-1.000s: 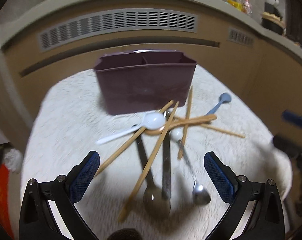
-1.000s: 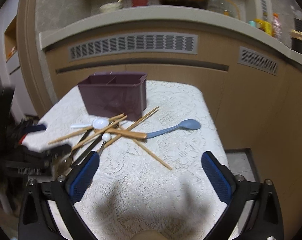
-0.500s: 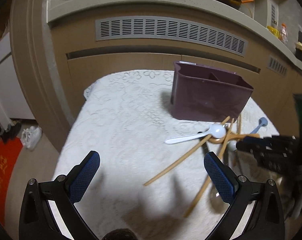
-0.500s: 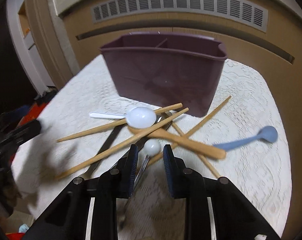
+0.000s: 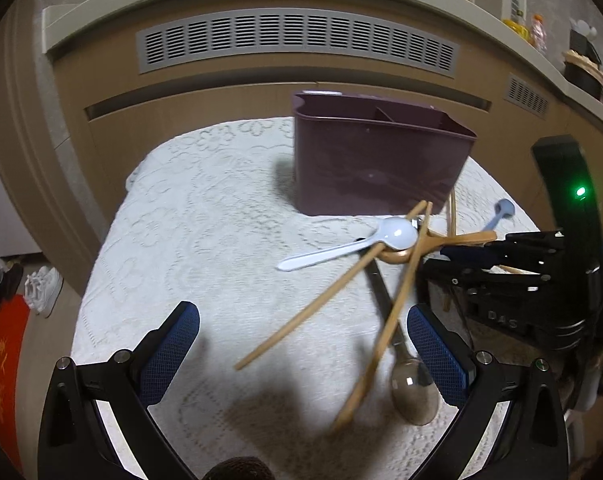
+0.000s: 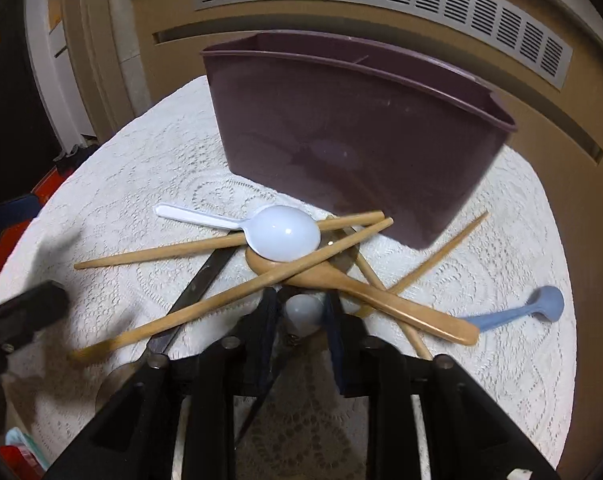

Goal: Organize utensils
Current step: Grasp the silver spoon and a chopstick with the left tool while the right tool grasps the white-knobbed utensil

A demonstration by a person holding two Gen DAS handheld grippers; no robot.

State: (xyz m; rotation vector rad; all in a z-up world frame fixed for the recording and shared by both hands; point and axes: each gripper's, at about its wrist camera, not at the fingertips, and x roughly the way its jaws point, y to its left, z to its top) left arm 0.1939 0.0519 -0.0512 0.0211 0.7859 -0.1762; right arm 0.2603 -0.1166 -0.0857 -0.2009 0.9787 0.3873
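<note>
Presently, the right gripper, black with dark blue pads, has just been closing and stands narrow around the small white rounded end of a utensil in the pile; whether the pads press it cannot be told. The left gripper stands wide and holds nothing, hovering over the white lace tablecloth. Pile contents, lying crossed in front of the dark purple divided plastic utensil holder: white plastic spoon, bowl resting on a wooden spoon; several wooden chopsticks; a dark flat metal handle; a metal spoon just beside the left gripper's right pad; a pale blue spoon apart at the right. Both grippers point steeply downward at the table.
</note>
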